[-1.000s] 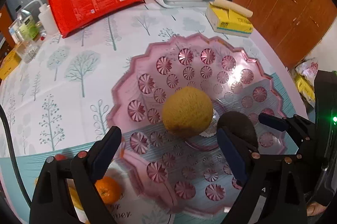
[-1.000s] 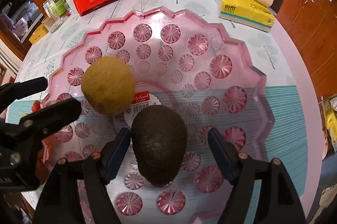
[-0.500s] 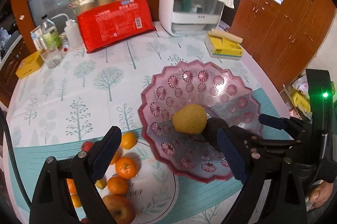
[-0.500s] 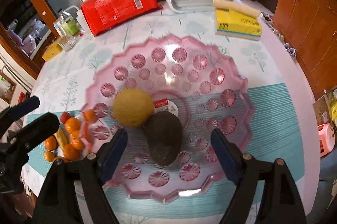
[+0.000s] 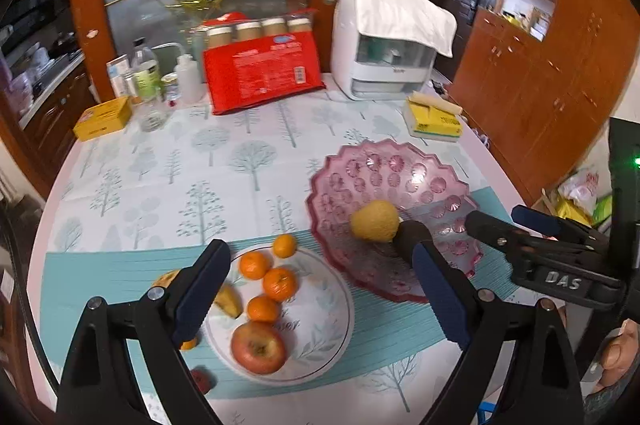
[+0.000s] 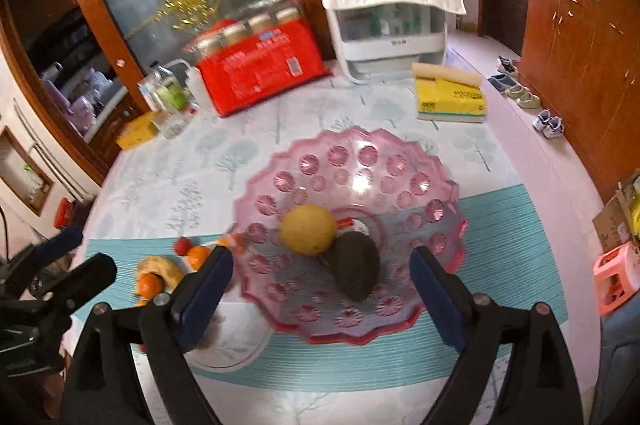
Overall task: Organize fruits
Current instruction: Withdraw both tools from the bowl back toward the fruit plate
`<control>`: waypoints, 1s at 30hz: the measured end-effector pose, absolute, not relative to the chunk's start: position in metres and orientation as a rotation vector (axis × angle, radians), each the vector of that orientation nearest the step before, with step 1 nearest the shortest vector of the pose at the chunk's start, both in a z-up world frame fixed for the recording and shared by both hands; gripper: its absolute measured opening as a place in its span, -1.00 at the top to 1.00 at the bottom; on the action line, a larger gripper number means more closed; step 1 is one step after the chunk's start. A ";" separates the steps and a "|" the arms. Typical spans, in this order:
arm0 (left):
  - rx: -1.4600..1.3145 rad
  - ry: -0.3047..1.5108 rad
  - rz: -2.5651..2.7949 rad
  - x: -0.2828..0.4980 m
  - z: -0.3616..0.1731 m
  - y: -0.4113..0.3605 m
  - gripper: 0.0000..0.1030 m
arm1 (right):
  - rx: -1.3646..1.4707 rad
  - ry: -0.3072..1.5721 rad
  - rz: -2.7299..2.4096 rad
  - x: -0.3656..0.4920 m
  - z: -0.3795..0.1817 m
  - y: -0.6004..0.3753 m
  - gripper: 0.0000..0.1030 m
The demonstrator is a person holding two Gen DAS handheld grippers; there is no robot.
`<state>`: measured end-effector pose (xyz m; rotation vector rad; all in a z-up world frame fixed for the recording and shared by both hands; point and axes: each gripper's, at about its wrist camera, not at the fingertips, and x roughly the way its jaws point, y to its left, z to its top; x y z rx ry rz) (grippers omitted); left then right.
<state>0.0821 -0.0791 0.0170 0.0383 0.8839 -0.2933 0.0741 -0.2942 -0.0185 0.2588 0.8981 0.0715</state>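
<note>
A pink scalloped bowl [image 5: 424, 181] [image 6: 400, 169] holds a yellow round fruit [image 5: 375, 225] [image 6: 307, 230] and a dark avocado [image 6: 356, 270], partly hidden in the left wrist view [image 5: 412, 231]. A white plate [image 5: 332, 309] to its left carries several mandarins [image 5: 279, 283], a red apple [image 5: 259, 347] and a banana piece [image 5: 229, 300]. My left gripper [image 5: 320, 295] is open and empty, high above the plate. My right gripper [image 6: 320, 295] is open and empty, high above the bowl's near rim; it also shows in the left wrist view [image 5: 532, 229].
At the table's far side stand a red package [image 5: 262, 75], a white appliance [image 5: 390, 45], a yellow tissue pack [image 5: 434, 117], bottles [image 5: 146, 73] and a yellow box [image 5: 103, 117]. Wooden cabinets [image 5: 560, 73] line the right. A small red fruit [image 5: 202, 379] lies by the plate.
Both grippers have lifted up and back from the bowl, open and empty. The yellow fruit and avocado stay in the bowl. The plate of fruit has come into view.
</note>
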 end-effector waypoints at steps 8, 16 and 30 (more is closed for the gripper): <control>0.020 0.829 -0.224 0.054 0.034 -0.022 -0.80 | 0.239 0.809 0.128 0.045 0.007 -0.258 -0.77; -0.017 0.853 -0.157 0.042 0.022 0.054 -0.82 | 0.146 0.735 0.119 0.025 0.019 -0.209 -0.81; 0.081 0.934 -0.214 0.056 -0.017 0.139 -0.82 | -0.007 0.683 0.010 0.014 0.023 -0.109 -0.89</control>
